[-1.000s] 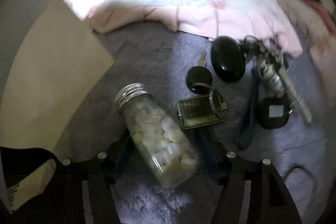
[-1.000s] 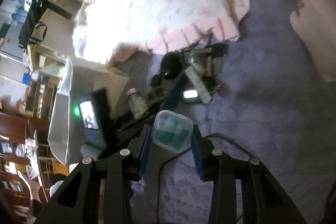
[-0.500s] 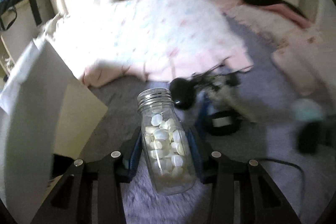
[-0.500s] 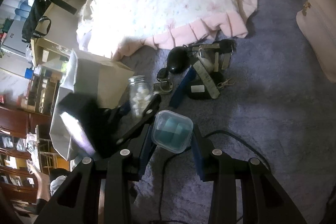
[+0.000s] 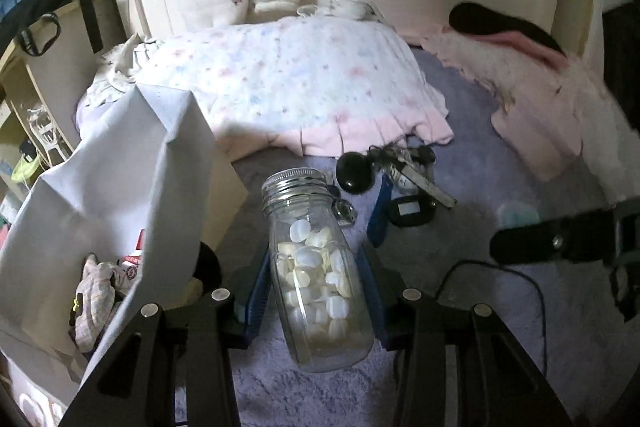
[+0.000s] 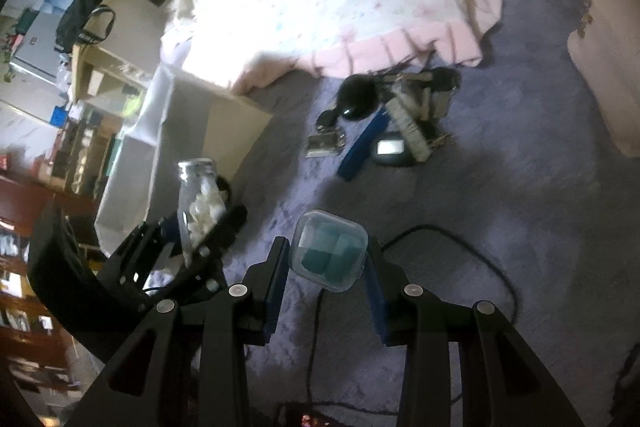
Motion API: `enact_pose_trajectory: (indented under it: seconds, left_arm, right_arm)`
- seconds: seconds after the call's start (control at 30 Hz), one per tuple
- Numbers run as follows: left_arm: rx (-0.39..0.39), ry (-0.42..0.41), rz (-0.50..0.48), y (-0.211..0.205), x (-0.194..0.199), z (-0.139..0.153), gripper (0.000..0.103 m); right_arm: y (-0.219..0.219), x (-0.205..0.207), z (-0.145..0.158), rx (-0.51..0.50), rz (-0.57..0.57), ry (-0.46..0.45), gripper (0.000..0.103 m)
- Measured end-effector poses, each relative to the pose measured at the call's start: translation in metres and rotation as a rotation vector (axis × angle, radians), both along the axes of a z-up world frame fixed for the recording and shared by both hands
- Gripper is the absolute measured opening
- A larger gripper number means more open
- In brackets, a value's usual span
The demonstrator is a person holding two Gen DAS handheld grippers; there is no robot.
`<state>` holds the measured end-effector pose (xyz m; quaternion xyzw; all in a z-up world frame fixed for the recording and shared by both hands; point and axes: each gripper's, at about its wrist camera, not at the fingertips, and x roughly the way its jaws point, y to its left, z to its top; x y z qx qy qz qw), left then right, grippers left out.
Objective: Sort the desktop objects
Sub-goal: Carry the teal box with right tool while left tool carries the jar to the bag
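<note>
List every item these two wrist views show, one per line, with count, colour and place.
glass jar: one, clear with white pieces and a metal lid, held off the rug
small plastic case: one, clear with teal contents, held off the rug
pile of keys and fobs: one cluster, black, silver and blue, on the purple rug beside the blanket
blanket: one, white with pink edge, behind the pile
white bag: one, open, left of the jar
black cable: one, on the rug
left gripper: black, shut on the jar
right gripper: black, shut on the case
</note>
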<state>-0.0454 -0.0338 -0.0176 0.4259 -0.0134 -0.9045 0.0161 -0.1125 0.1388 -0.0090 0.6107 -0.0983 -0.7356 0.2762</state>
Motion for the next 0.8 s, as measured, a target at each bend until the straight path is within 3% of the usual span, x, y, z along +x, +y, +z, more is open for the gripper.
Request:
enact_pose_trajectory:
  seconds: [0.1, 0.23, 0.33, 0.47, 0.8]
  left_arm:
    - [-0.008, 0.020, -0.001, 0.003, -0.004, 0.004, 0.040]
    - [0.023, 0.006, -0.046, 0.013, -0.010, 0.001, 0.040]
    - [0.003, -0.014, -0.083, 0.023, -0.010, -0.004, 0.040]
    - [0.013, -0.028, -0.079, 0.023, -0.010, -0.004, 0.040]
    - [-0.007, 0.051, -0.017, 0.005, 0.007, 0.037, 0.040]
  right_arm:
    - [-0.001, 0.000, 0.000, -0.019, 0.006, -0.006, 0.037]
    - [-0.002, -0.002, 0.003, -0.028, -0.007, 0.000, 0.037]
    - [-0.004, -0.003, 0.002, -0.035, -0.003, -0.002, 0.037]
    - [-0.008, -0.003, 0.000, -0.018, 0.006, 0.000, 0.037]
    - [-0.013, -0.003, 0.012, -0.071, 0.012, 0.013, 0.037]
